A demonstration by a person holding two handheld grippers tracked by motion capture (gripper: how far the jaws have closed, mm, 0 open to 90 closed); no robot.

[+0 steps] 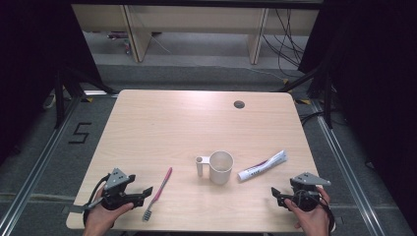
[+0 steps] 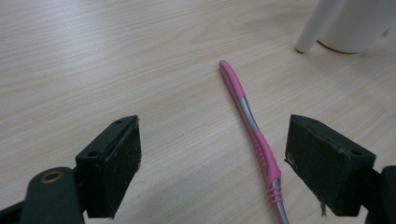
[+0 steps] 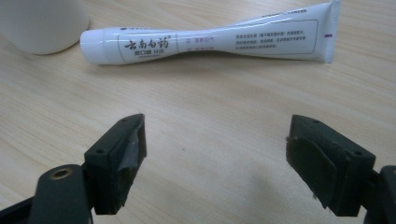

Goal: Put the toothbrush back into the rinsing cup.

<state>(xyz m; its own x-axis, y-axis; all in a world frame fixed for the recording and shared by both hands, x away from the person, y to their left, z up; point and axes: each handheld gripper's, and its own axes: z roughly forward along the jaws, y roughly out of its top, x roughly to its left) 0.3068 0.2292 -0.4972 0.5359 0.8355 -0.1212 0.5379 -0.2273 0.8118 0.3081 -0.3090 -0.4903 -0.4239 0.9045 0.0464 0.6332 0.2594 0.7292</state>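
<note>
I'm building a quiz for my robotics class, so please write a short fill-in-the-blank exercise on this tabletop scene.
1. The toothbrush has a ____ handle.
2. The white cup stands between the toothbrush and the ____.
3. Both the left gripper and right gripper have their jaws ____.
4. The cup's handle points toward the ____ gripper's side.

Missing words: pink; toothpaste tube; open; left

There was one pink toothbrush [image 1: 158,193] beside the left gripper [image 1: 143,192], one white cup [image 1: 220,167], and one toothpaste tube [image 1: 262,165] ahead of the right gripper [image 1: 276,193].
</note>
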